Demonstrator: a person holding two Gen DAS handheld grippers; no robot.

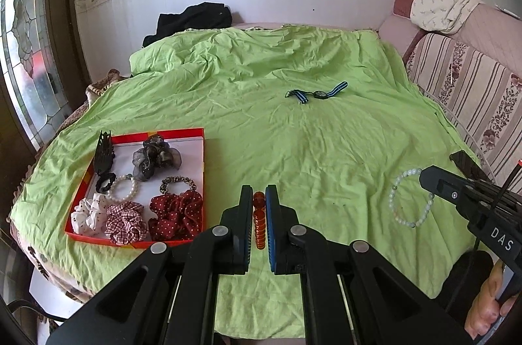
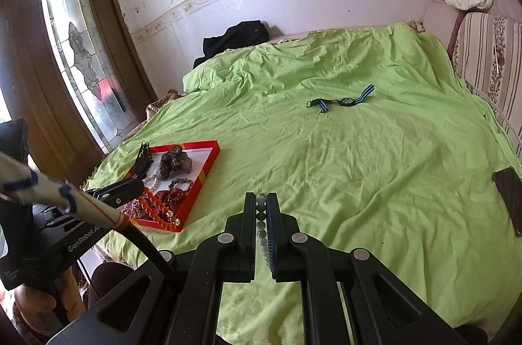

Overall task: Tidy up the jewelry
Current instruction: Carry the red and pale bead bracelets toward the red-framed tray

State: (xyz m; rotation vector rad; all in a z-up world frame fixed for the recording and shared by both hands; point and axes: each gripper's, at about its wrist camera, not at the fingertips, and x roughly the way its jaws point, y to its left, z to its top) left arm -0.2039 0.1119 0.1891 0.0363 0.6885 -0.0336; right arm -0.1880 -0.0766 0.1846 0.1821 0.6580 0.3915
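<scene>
Both tongs are clamped, your left tongs [image 1: 259,214] on the orange bead bracelet [image 1: 259,224] near the red tray [image 1: 195,242], your right tongs [image 2: 261,217] on the pale bead bracelet [image 1: 411,198] above the bed [image 1: 293,133]; light, slippery beads, so pinch across the strand.

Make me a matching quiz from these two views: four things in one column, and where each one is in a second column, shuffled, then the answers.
Things:
1. orange bead bracelet
2. pale green bead bracelet
3. watch
4. pearl bracelet

Places:
A. lying alone on the green sheet
B. inside the red box
C. clamped in the left gripper
D. clamped in the right gripper

Pairs: 1-C, 2-D, 3-A, 4-B
</scene>
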